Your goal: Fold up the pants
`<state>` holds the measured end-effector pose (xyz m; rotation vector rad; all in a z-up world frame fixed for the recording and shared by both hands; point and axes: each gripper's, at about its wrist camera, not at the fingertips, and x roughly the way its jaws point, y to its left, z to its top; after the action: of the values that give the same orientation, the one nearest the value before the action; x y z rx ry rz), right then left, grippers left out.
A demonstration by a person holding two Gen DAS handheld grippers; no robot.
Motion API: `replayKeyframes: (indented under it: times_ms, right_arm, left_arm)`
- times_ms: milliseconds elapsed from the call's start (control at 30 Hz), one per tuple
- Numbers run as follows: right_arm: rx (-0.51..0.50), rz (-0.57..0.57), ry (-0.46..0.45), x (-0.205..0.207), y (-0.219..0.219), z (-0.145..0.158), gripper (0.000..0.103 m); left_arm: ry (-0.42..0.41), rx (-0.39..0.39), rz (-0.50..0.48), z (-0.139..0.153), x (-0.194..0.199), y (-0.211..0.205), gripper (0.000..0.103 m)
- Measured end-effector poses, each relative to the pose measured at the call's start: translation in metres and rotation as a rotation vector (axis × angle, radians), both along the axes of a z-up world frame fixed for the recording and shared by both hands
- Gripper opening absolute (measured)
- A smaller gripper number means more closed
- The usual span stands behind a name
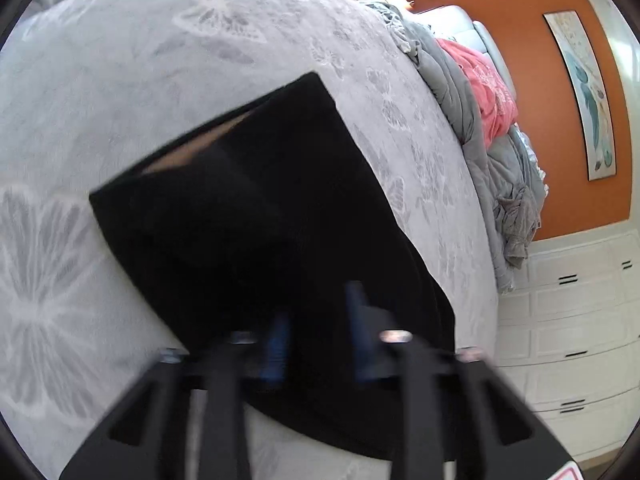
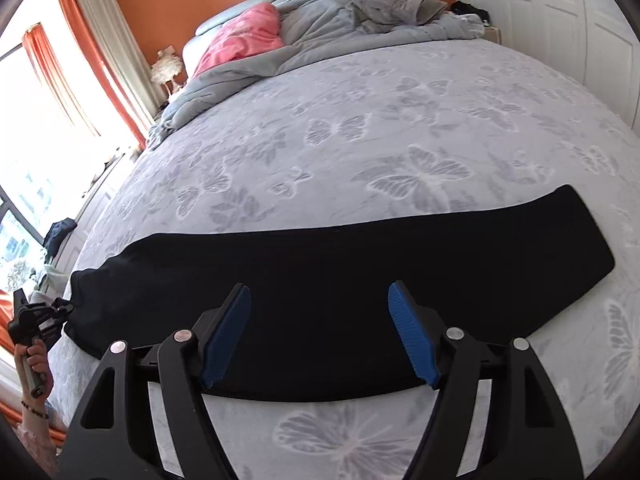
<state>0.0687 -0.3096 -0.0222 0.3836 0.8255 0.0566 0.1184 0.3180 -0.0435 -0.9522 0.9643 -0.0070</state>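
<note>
Right tongs (image 2: 320, 332) hang wide apart on my feed, blue pads (image 2: 226, 332) bare and pressing nothing, poised just over the near long edge of the pants (image 2: 320, 256), roughly at mid-length. I read the left tongs (image 1: 318, 320) as pinched tight on the pants: their own view is smeared, but from the right camera I see them at the far left, the black cloth puckered at their tip where the band hangs over the edge of the bed (image 2: 400, 120). That bed fills most of both views, its pale grey cover patterned with butterflies and lying smooth under the work. The pants lie on its near part as one long black band, doubled leg on leg, stretching from the left edge out to a squared-off end on the right, flat against the cover. From the left camera I look along the band's length, which runs away from those tongs toward that squared end. At the head of the bed a grey duvet (image 2: 320, 24) is heaped in a rumpled ridge, well apart from the pants, with a pink blanket (image 2: 244, 40) tucked beside it. Orange and cream curtains (image 2: 80, 40) frame a bright window on the left. White drawers (image 1: 580, 320) stand beyond the bed's side, below a framed picture (image 1: 580, 96) on the orange wall. Low at the left I see a hand (image 2: 36, 360) around the left tool's handle, a beaded bracelet (image 2: 34, 404) on the wrist.
</note>
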Motion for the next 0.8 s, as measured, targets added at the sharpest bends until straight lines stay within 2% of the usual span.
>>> replayKeyframes:
  times_ms: [67, 100, 133, 167, 200, 233, 267, 300, 333, 433, 467, 533, 567, 633, 700, 800]
  right_arm:
    - [-0.004, 0.009, -0.032, -0.002, 0.009, 0.004, 0.069]
    - [-0.017, 0.018, -0.051, -0.005, 0.013, 0.007, 0.069]
    - [-0.039, 0.024, -0.054, -0.004, 0.014, 0.008, 0.07]
    - [-0.062, 0.021, -0.039, -0.002, 0.016, 0.006, 0.071]
    - [-0.077, 0.012, -0.016, -0.001, 0.015, 0.002, 0.071]
    - [-0.082, -0.002, 0.013, 0.002, 0.012, -0.004, 0.071]
    - [-0.073, -0.01, 0.038, 0.004, 0.008, -0.009, 0.071]
    - [-0.053, -0.012, 0.058, 0.006, 0.005, -0.014, 0.071]
    - [-0.028, -0.012, 0.07, 0.006, 0.003, -0.017, 0.071]
    - [0.011, -0.013, 0.07, 0.005, 0.001, -0.018, 0.071]
    - [0.003, -0.008, 0.069, 0.005, 0.004, -0.017, 0.072]
    - [-0.017, 0.011, 0.066, 0.004, 0.009, -0.016, 0.078]
    - [-0.03, 0.014, 0.068, 0.003, 0.011, -0.016, 0.08]
    - [-0.048, 0.021, 0.089, 0.003, 0.012, -0.019, 0.08]
    - [-0.052, 0.016, 0.116, -0.001, 0.008, -0.024, 0.08]
    - [-0.04, -0.022, 0.169, -0.012, -0.014, -0.034, 0.081]
  left_arm:
    - [-0.126, -0.008, 0.0, 0.031, -0.013, -0.001, 0.003]
    - [-0.197, 0.0, -0.03, 0.051, -0.022, -0.004, 0.003]
    - [-0.236, 0.063, -0.066, 0.066, -0.03, -0.009, 0.005]
    - [-0.217, 0.188, -0.085, 0.067, -0.034, -0.013, 0.006]
    - [-0.116, 0.247, -0.091, 0.048, -0.031, -0.012, 0.007]
    - [0.029, 0.207, -0.089, 0.016, -0.026, -0.006, 0.006]
    - [0.126, 0.117, -0.066, -0.012, -0.026, 0.001, 0.006]
    - [0.142, 0.064, -0.051, -0.024, -0.028, 0.005, 0.006]
    - [0.119, 0.077, -0.056, -0.02, -0.029, 0.005, 0.008]
    - [0.089, 0.213, -0.068, 0.002, -0.036, -0.002, 0.02]
    - [0.097, 0.227, -0.055, 0.006, -0.04, -0.002, 0.023]
    - [0.081, 0.174, -0.01, 0.013, -0.053, 0.005, 0.045]
    - [0.064, 0.133, 0.015, 0.017, -0.059, 0.009, 0.053]
    - [0.045, 0.078, 0.07, 0.017, -0.07, 0.015, 0.081]
    - [0.06, 0.018, 0.088, 0.008, -0.07, 0.018, 0.082]
    - [0.088, -0.146, 0.055, -0.015, -0.061, 0.016, 0.082]
